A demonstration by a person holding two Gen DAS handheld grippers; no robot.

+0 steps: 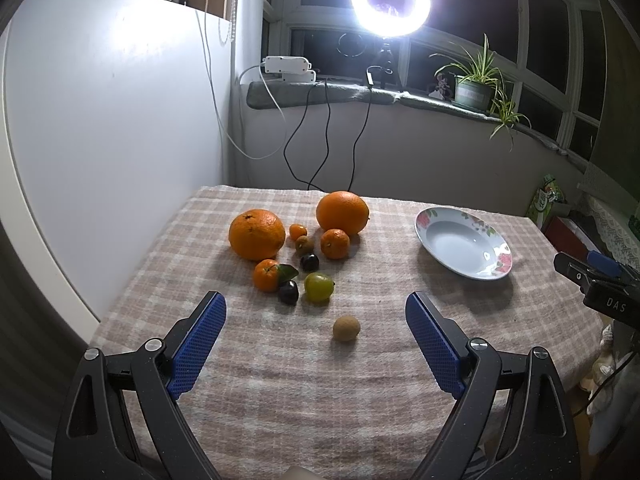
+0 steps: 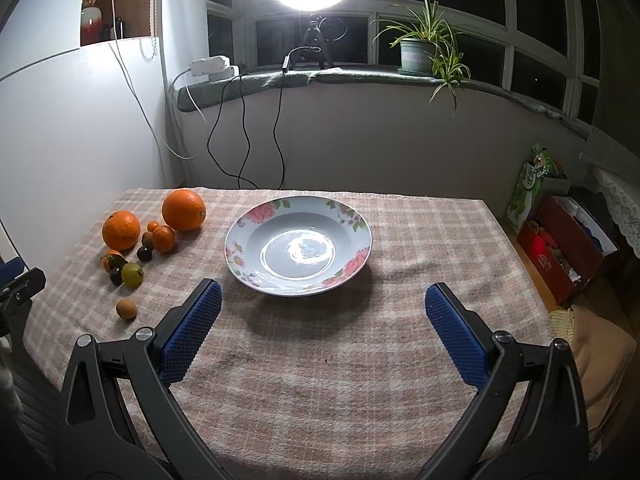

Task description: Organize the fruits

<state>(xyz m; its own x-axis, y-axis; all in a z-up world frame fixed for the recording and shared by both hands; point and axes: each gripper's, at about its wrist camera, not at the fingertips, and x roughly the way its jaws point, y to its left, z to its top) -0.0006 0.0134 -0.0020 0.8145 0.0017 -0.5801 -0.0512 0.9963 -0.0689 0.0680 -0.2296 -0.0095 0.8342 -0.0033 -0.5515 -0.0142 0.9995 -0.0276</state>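
1. My left gripper [image 1: 316,308] hangs spread wide, holding nothing; the brown longan [image 1: 346,328] sits between its fingers, just ahead.
2. My right gripper [image 2: 322,300], jaws apart too, faces the plate [image 2: 240,224].
3. Bare tablecloth [image 2: 420,240] right of it.

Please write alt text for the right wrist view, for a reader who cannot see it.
An empty flowered plate sits on a checked tablecloth, ahead of the open right gripper. Oranges and small fruits lie grouped at left.
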